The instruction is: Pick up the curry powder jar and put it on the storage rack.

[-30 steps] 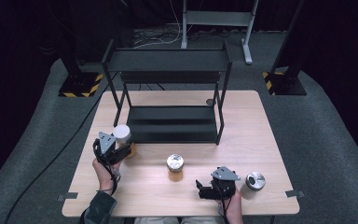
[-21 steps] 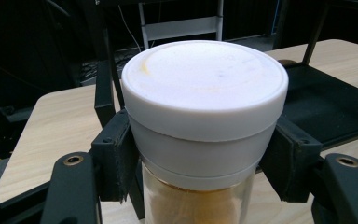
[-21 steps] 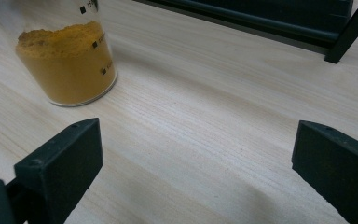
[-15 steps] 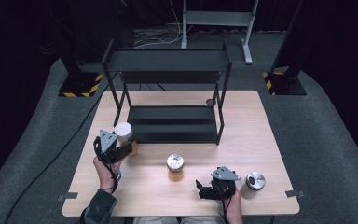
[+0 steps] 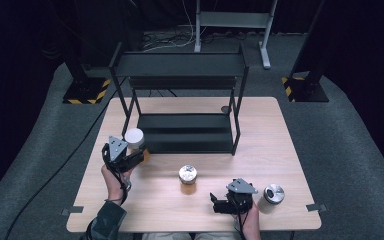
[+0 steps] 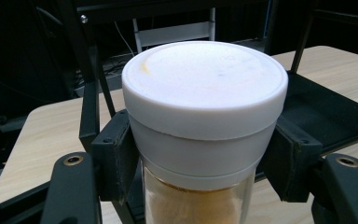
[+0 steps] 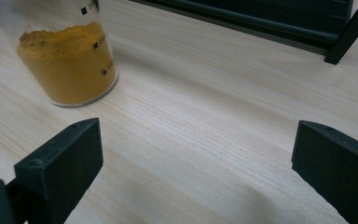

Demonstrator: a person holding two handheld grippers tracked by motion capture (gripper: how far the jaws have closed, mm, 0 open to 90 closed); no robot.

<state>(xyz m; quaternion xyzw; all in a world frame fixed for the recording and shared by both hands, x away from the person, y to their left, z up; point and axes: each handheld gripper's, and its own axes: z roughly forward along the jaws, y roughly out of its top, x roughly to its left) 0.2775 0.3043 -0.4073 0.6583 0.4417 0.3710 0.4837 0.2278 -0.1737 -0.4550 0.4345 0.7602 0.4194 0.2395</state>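
My left gripper (image 5: 136,156) is shut on a white-lidded jar (image 5: 134,137) of orange powder, held at the left of the table just in front of the black rack (image 5: 185,100). In the left gripper view the jar's white lid (image 6: 204,93) sits tight between both jaws. A second jar (image 5: 187,179) with a shiny lid stands mid-table; its orange-filled glass (image 7: 67,65) shows at upper left in the right gripper view. My right gripper (image 5: 216,202) rests open near the front edge with bare wood between its jaws. A silver-lidded jar (image 5: 272,196) stands just right of it.
The black two-tier rack has a lower shelf (image 5: 185,131) resting on the table and an upper shelf (image 5: 180,65) on thin posts. A small dark disc (image 5: 225,109) lies on the table behind the rack. Dark stands and cables sit on the floor beyond the table.
The left gripper with its white-lidded jar has crept slightly toward the rack. The right gripper and the other two jars have stayed put.
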